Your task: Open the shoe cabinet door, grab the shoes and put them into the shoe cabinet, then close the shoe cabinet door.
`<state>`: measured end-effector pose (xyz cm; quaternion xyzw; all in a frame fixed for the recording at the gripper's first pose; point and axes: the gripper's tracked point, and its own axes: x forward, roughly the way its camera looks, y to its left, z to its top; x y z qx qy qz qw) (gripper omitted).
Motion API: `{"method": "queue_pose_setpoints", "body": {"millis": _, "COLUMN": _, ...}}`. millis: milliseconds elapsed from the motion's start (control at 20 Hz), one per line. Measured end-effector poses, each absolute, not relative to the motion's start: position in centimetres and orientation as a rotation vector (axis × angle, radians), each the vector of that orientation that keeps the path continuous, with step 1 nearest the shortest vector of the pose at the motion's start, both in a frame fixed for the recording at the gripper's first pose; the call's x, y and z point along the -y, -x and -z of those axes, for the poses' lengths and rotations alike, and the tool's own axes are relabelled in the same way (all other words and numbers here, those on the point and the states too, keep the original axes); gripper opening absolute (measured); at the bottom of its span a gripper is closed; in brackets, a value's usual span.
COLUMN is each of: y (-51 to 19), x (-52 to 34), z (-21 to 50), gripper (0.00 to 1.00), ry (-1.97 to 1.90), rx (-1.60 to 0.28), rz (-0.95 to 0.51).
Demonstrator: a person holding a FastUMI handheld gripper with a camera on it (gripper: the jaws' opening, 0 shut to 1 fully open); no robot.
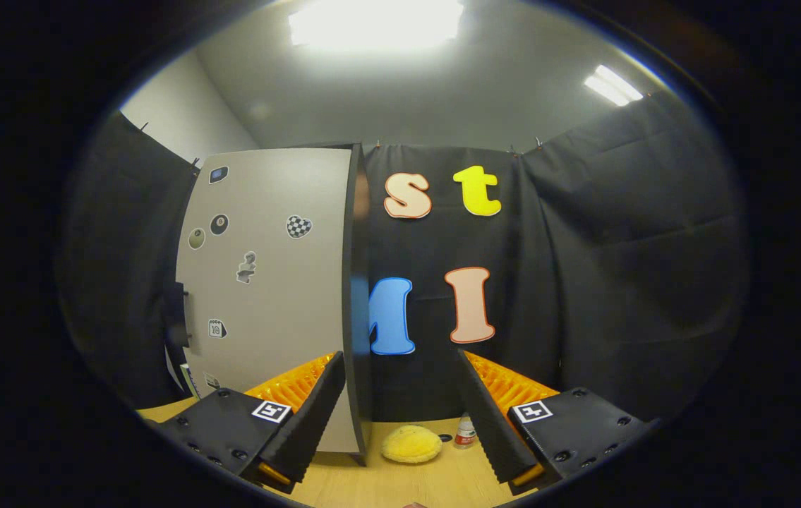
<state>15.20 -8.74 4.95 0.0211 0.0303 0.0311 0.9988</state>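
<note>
Standing tall: the pale grey shoe cabinet with flat panel sides rises from the light wooden table, its dark front edge turned toward the camera.
Cabinet door: a dark handle shows at the cabinet's far left edge; whether the door is ajar there I cannot tell.
Cabinet face: small stickers are scattered over the grey panel, among them a chequered heart and a billiard ball.
Gripper: fingers spread wide apart and holding nothing, one to each side of the cabinet's dark front edge, without touching it.
Yellow fluffy slipper: lies on the table just right of the cabinet's foot, between and beyond the fingers, apart from both.
Small bottle: white with a red label, upright, just right of the slipper and near the right finger.
</note>
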Motion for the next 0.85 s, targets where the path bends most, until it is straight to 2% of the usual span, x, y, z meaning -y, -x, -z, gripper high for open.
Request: {"method": "queue_pose_setpoints", "body": {"millis": 850, "y": -14.2, "x": 10.4, "z": -5.3, "gripper": 0.98, "ry": -0.092, "rx": -0.035, "rz": -0.071}}
